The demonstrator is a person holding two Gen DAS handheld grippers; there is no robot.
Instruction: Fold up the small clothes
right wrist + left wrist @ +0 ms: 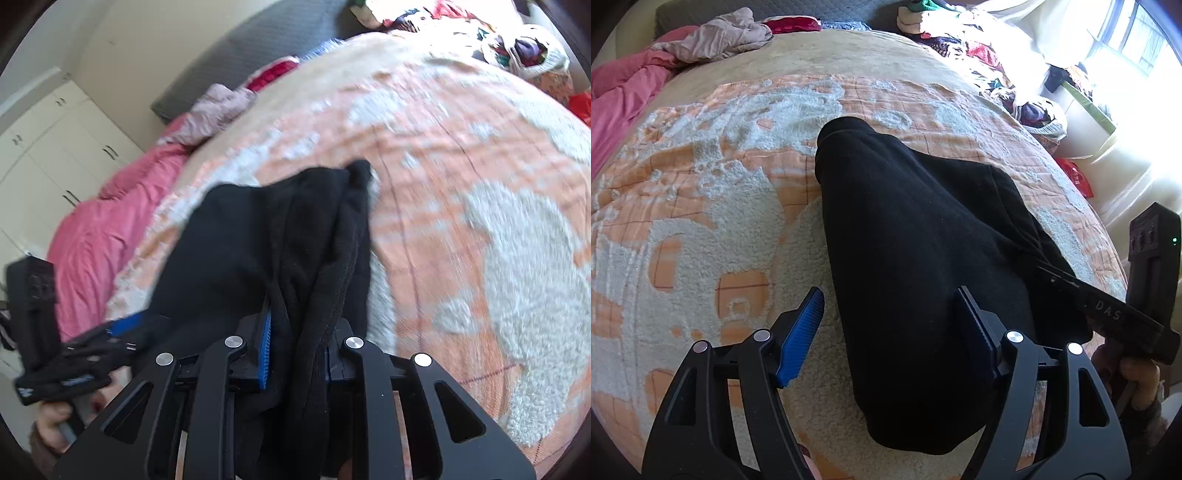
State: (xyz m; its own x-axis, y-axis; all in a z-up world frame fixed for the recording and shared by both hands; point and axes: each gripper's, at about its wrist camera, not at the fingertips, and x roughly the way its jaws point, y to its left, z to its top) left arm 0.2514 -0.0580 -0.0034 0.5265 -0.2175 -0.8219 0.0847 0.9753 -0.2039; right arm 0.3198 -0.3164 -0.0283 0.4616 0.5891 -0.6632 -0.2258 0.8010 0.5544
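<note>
A black garment (916, 229) lies spread on the orange and white blanket (720, 184) of a bed. My left gripper (886, 332) hangs open over its near end. One blue pad (801, 332) is above the blanket and the other finger is above the cloth. At the garment's right edge the right gripper (1104, 314) grips a bunched fold. In the right wrist view, my right gripper (299, 332) is shut on gathered black fabric (303, 295), which runs back between its fingers. The left gripper (122, 332) shows at the lower left, held by a hand.
A pink duvet (620, 103) and a beige garment (727, 33) lie at the far left of the bed. Mixed clothes (960, 40) are heaped at the far right by a bright window. White wardrobe doors (55, 140) stand behind the bed's left side.
</note>
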